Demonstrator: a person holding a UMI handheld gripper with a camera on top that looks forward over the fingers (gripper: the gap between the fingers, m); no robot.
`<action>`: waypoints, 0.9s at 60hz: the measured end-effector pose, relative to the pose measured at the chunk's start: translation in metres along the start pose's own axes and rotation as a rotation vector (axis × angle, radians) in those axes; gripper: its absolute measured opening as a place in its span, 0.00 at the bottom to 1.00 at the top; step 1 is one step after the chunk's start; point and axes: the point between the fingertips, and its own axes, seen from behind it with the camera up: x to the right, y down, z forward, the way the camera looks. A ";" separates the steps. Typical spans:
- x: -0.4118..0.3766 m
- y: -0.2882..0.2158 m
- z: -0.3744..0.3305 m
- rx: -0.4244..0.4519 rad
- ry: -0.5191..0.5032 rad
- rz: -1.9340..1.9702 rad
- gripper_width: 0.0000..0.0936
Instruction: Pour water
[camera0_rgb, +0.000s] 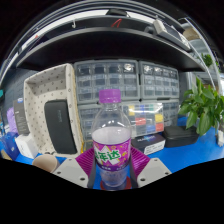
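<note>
A clear plastic bottle (111, 140) with a pink cap and a purple and green label stands upright between my fingers. Both purple pads (84, 161) press against its sides at label height. My gripper (111, 168) is shut on the bottle. The bottle's lower part shows clear liquid or clear plastic; its base is hidden below the fingers. No cup or other vessel shows clearly in this view.
A blue table top (185, 153) lies beyond the bottle. A beige box with a dark panel (52, 110) stands at the left. Stacked clear drawer units (130, 85) line the back under a dark shelf. A green plant (203, 105) stands at the right.
</note>
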 end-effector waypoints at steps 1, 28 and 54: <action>0.000 0.001 0.000 -0.008 0.000 0.005 0.56; -0.022 0.046 -0.114 -0.188 0.058 0.009 0.71; -0.100 -0.020 -0.240 -0.183 -0.023 -0.046 0.70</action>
